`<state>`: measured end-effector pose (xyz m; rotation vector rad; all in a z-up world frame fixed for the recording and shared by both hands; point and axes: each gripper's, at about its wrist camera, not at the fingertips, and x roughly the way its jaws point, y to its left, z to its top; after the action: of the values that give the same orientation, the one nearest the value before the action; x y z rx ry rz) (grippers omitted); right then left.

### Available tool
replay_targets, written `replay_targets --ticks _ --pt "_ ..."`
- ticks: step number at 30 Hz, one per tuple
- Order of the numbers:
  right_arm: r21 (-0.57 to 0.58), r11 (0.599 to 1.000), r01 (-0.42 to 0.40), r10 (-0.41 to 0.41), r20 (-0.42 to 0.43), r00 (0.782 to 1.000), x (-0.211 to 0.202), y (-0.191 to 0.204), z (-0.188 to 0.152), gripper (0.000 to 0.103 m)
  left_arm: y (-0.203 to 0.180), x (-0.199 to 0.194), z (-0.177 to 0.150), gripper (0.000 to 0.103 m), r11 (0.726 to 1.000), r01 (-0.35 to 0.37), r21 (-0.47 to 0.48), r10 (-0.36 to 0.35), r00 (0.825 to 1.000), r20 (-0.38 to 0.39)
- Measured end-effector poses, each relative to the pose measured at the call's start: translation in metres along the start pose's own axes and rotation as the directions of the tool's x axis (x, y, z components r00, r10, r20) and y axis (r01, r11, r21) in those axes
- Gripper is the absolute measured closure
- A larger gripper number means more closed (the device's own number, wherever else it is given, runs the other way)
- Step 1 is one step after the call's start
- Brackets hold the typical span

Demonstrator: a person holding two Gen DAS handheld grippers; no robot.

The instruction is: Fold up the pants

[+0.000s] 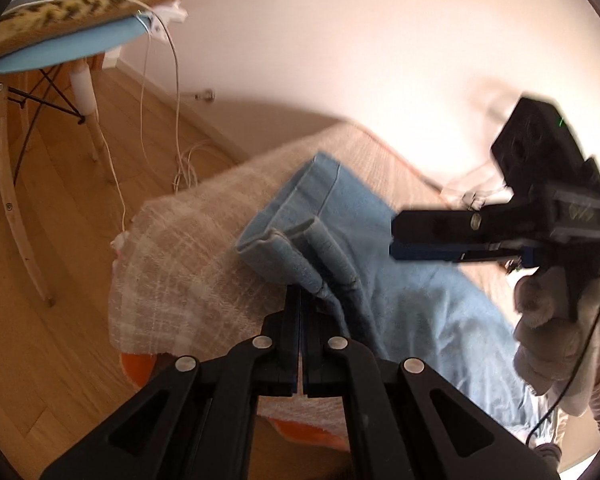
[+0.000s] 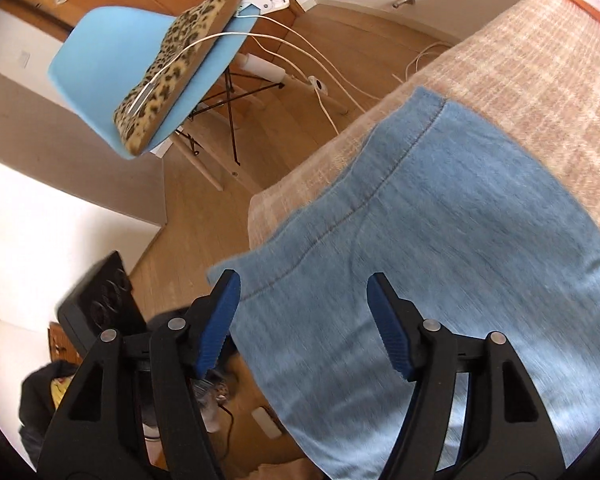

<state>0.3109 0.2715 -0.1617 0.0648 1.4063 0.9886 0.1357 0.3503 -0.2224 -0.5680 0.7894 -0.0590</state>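
Left tool (image 1: pixel 300 300): clamped on pants (image 1: pixel 400 280) hem.
Right tool (image 2: pixel 304 308): jaws apart, above pants, gripping nothing.
Bed (image 1: pixel 188 248): carries pants.

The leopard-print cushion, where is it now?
The leopard-print cushion lies on the blue chair, upper left in both wrist views, beyond the blanket-covered surface.
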Motion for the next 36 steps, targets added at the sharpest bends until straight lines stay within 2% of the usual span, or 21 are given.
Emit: replay_targets --ticks 2,4,7,9,13,17,19,22,24,26,28,32,36 --pt "0.008 1.000 -0.004 0.005 -0.011 1.000 0.006 0.002 0.008 0.034 -0.008 0.012 0.000 0.103 0.999 -0.028 0.037 0.030 0.998 -0.052" --pt "-0.001 1.000 0.000 0.000 -0.023 1.000 0.013 0.009 0.013 0.034 -0.016 0.013 0.001 0.103 0.995 -0.051 0.088 0.056 0.997 -0.051" --pt "-0.001 1.000 0.008 -0.008 -0.053 0.999 0.023 0.015 0.021 0.034 -0.017 0.011 0.004 0.103 0.996 -0.030 0.078 0.034 0.998 -0.049" --pt "0.006 1.000 0.006 -0.006 -0.072 0.997 0.027 0.017 0.026 0.034 -0.016 0.007 0.006 0.103 0.999 0.002 0.054 0.000 1.000 -0.026" --pt "0.037 0.999 -0.012 0.015 -0.089 0.996 0.029 0.016 0.035 0.034 -0.013 -0.007 0.008 0.103 0.999 0.047 0.009 -0.048 0.996 0.076" --pt "0.059 0.998 -0.004 0.011 -0.129 0.992 0.032 0.012 0.047 0.034 -0.020 -0.012 0.014 0.103 0.998 0.062 0.023 -0.065 0.989 0.134" --pt "0.056 0.998 0.028 -0.019 -0.147 0.989 0.033 0.010 0.052 0.034 -0.029 -0.012 0.013 0.103 0.996 0.074 0.058 -0.082 0.987 0.140" --pt "0.041 0.996 0.074 -0.066 -0.171 0.983 0.036 0.007 0.053 0.034 -0.039 -0.003 0.011 0.103 0.994 0.053 0.100 -0.061 0.994 0.087" --pt "0.037 0.994 0.101 -0.093 -0.179 0.979 0.038 0.004 0.050 0.034 -0.039 0.009 0.013 0.103 0.994 0.064 0.087 -0.066 0.998 0.013" --pt "0.037 0.994 0.107 -0.097 -0.194 0.976 0.041 0.000 0.047 0.034 -0.037 0.020 0.012 0.103 0.995 0.038 0.097 -0.033 0.998 -0.053" --pt "0.042 0.992 0.115 -0.105 -0.192 0.976 0.041 -0.006 0.045 0.036 -0.038 0.026 0.010 0.103 0.992 -0.023 0.124 0.033 0.996 -0.081" --pt "0.057 0.994 0.095 -0.083 -0.179 0.980 0.040 -0.016 0.041 0.044 -0.038 0.026 0.010 0.103 0.989 -0.047 0.137 0.066 0.989 -0.136" --pt "0.062 0.995 0.081 -0.069 -0.177 0.982 0.040 -0.018 0.041 0.044 -0.049 0.025 0.002 0.103 0.956 -0.108 0.272 0.153 0.977 -0.150"
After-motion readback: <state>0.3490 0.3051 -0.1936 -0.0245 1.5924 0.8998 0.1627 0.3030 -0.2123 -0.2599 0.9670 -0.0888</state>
